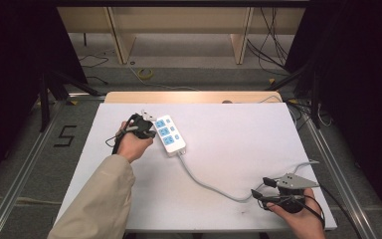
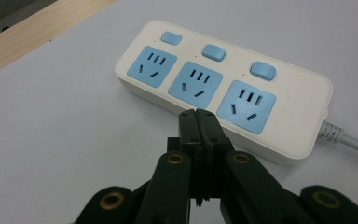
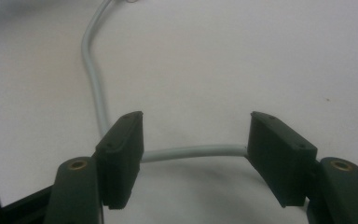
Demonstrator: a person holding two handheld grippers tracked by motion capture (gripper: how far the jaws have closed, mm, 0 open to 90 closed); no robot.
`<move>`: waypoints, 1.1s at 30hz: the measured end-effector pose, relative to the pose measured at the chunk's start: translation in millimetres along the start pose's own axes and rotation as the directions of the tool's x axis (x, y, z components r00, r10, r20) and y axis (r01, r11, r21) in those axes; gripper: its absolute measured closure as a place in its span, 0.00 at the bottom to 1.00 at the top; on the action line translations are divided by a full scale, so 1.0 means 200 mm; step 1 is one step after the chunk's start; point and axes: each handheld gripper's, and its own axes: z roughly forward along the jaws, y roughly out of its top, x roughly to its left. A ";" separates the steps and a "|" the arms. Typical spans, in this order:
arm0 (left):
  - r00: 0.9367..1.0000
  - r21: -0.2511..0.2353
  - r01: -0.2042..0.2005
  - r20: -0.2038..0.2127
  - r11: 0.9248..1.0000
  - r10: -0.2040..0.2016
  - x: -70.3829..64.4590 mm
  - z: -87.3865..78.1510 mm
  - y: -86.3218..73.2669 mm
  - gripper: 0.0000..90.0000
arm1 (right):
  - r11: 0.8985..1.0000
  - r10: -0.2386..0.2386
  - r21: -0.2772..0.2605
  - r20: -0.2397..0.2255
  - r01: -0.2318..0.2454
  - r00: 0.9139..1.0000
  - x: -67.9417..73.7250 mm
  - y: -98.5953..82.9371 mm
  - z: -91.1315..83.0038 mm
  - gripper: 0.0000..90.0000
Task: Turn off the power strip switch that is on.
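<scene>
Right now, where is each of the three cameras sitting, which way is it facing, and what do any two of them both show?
High view: above the person's side, looking forward and down on the white table; forearms, hands, left gripper, right gripper.
Left gripper view: rides the left gripper, jaws shut, facing the white power strip with blue sockets.
Right gripper view: rides the right gripper, jaws open astride the grey cable.
Shared: high and left gripper views show the strip; high and right gripper views show the cable.
</scene>
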 end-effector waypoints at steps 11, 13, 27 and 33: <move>1.000 0.018 -0.005 -0.008 1.000 0.005 0.01 0.03 0.04 1.00 | 1.000 -0.002 0.004 -0.004 0.002 1.000 0.00 0.00 0.00 0.41; 1.000 0.020 -0.001 -0.008 1.000 0.001 0.01 0.03 0.05 1.00 | 1.000 0.000 0.005 -0.005 0.000 1.000 0.00 0.00 0.00 0.41; 1.000 0.021 -0.010 -0.015 1.000 0.010 0.02 0.07 0.10 1.00 | 1.000 -0.002 0.003 -0.005 0.002 1.000 0.00 0.00 0.01 0.41; 1.000 0.027 -0.004 -0.014 1.000 0.005 0.02 0.09 0.11 1.00 | 1.000 0.004 0.004 -0.005 -0.004 1.000 0.00 0.00 0.00 0.41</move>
